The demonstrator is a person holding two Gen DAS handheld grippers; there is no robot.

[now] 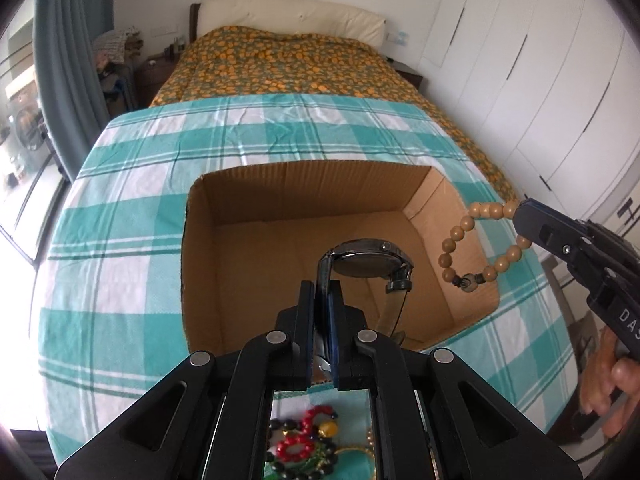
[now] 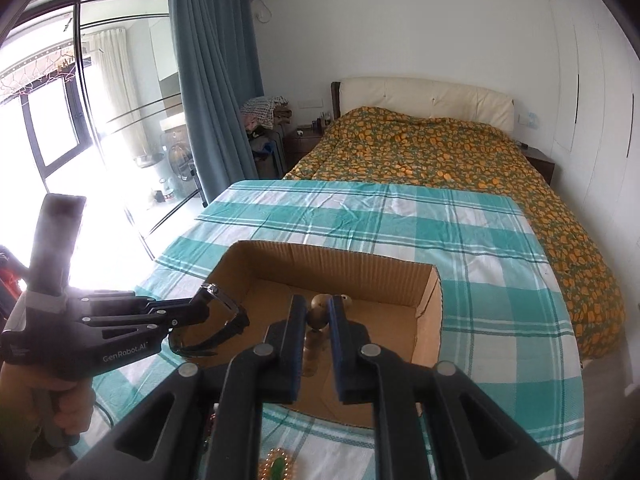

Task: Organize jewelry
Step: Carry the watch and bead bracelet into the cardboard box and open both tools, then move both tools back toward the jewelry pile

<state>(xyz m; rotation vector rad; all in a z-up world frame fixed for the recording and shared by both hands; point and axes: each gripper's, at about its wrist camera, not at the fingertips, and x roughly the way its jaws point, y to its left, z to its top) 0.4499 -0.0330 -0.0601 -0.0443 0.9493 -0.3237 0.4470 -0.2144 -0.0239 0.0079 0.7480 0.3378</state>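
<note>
While your left gripper (image 1: pixel 321 292) is clamped on the strap of the watch (image 1: pixel 370 264), the watch hangs over the open box (image 1: pixel 304 184), its case tipped flat and its loose strap end drooping toward the box floor; your right gripper (image 1: pixel 520 210) is pinched shut on the bracelet (image 1: pixel 472 240), a loop of tan wooden beads that dangles over the box's right wall, part inside the rim and part outside; from the right wrist view you see those fingers (image 2: pixel 298 320) closed on a bead (image 2: pixel 318 312), with the rest of the loop hidden below them; the box sits on a teal checked cloth (image 1: pixel 120 220) and looks bare inside; nothing lies between either piece and the box floor; near you on the cloth, under the left gripper's frame, is a heap of jewelry (image 1: pixel 308 444): red beads, dark beads, a yellow bead and a gold chain, partly hidden by the frame; a green and gold piece (image 2: pixel 276 466) shows at the bottom edge of the right view; beyond the cloth is a bed (image 1: pixel 280 64) with an orange patterned cover, white wardrobe doors (image 1: pixel 540 80) to its right, a blue curtain (image 2: pixel 212 80) and a window to its left
</note>
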